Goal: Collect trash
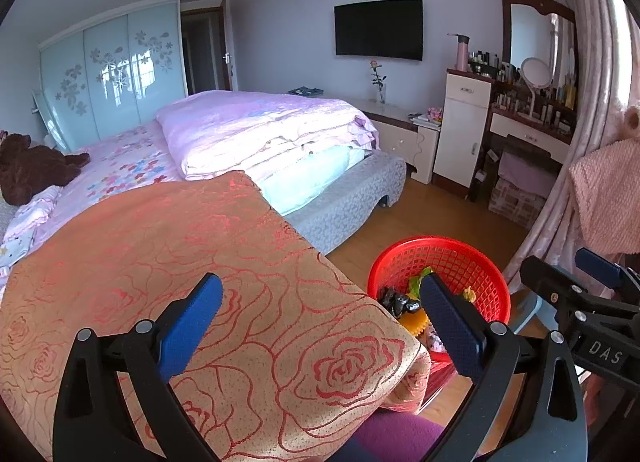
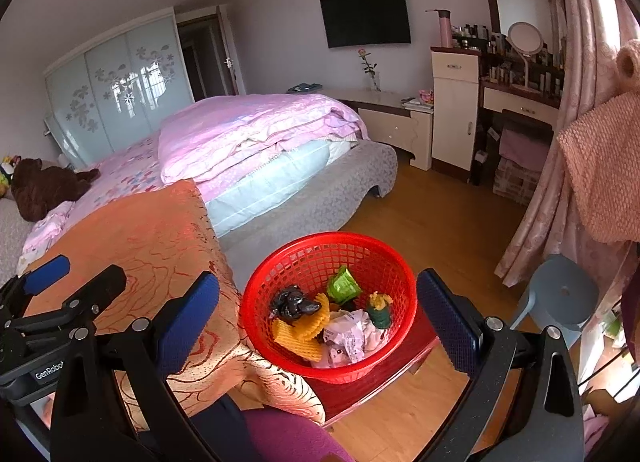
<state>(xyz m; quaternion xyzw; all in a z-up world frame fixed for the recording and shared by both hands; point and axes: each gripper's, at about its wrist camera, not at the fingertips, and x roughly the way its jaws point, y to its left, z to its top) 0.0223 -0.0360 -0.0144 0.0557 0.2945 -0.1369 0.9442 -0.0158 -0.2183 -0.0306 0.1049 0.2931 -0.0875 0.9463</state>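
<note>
A red mesh basket (image 2: 304, 258) stands on a red stool (image 2: 384, 374) beside a table under an orange rose-patterned cloth (image 1: 200, 262). The basket holds trash: a black wrapper (image 2: 292, 304), yellow foam netting (image 2: 300, 332), a green packet (image 2: 343, 285), crumpled white paper (image 2: 348, 336) and a small green and yellow piece (image 2: 379, 308). My right gripper (image 2: 318, 322) is open and empty above the basket. My left gripper (image 1: 322, 322) is open and empty over the cloth's corner, with the basket (image 1: 452, 258) to its right. The right gripper also shows in the left wrist view (image 1: 576, 294).
A bed with pink bedding (image 2: 256, 130) lies behind the table. A brown plush toy (image 2: 44, 186) lies on it. A grey plastic stool (image 2: 560, 298) and pink curtains (image 2: 560, 182) stand to the right. A dressing table (image 2: 516, 98) is at the back right. Wooden floor (image 2: 440, 214) lies between.
</note>
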